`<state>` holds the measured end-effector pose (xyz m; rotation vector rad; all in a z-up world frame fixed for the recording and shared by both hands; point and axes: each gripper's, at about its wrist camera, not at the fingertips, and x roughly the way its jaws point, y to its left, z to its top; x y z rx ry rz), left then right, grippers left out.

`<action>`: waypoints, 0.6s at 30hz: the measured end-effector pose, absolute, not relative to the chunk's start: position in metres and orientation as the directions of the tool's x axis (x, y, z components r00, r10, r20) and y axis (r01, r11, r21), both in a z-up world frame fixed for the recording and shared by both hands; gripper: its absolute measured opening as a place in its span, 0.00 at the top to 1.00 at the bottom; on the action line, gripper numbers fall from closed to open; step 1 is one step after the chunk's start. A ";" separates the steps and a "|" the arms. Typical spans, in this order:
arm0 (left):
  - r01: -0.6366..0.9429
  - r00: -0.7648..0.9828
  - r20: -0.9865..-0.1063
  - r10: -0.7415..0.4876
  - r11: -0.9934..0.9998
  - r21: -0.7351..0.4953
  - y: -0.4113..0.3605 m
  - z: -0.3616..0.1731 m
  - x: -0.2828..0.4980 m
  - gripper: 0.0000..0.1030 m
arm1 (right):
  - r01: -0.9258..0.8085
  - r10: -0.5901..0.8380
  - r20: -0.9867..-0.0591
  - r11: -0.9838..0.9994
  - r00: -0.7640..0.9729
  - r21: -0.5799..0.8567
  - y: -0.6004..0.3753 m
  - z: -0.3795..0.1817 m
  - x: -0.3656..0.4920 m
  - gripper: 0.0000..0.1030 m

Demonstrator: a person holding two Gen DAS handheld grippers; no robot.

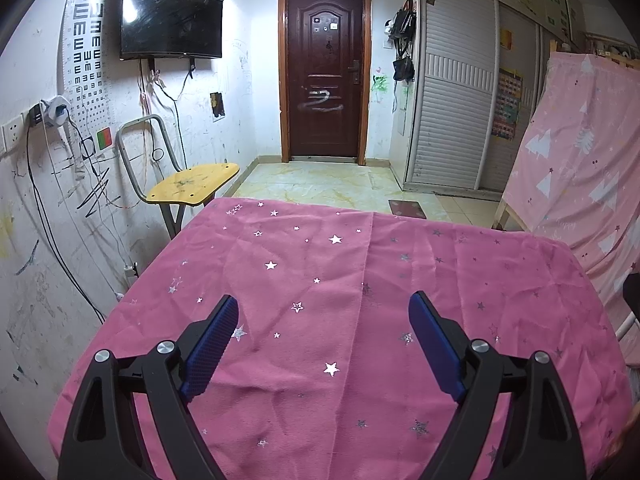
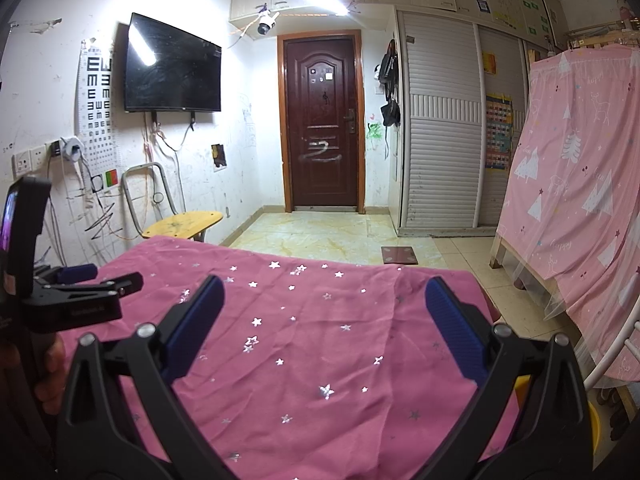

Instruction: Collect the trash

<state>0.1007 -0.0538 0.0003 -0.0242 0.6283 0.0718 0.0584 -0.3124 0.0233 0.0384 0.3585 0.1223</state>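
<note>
A table covered with a pink star-patterned cloth (image 1: 340, 280) fills the lower part of both views (image 2: 320, 340). No trash shows on it in either view. My left gripper (image 1: 323, 312) is open and empty above the near part of the cloth. It also shows in the right wrist view (image 2: 80, 280) at the left edge, held by a hand. My right gripper (image 2: 324, 300) is open and empty above the cloth.
A yellow chair (image 1: 192, 184) stands past the table's far left corner by the wall. A dark door (image 1: 324, 76) is at the far end. A bed with a pink curtain (image 2: 580, 200) is on the right. A yellow object (image 2: 594, 424) lies low beside the table's right edge.
</note>
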 end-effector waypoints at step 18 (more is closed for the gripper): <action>-0.058 0.771 -0.635 0.057 0.998 0.019 -0.055 -0.004 0.110 0.22 | -0.070 0.102 -0.475 0.994 0.874 0.084 -0.316 0.019 0.078 0.06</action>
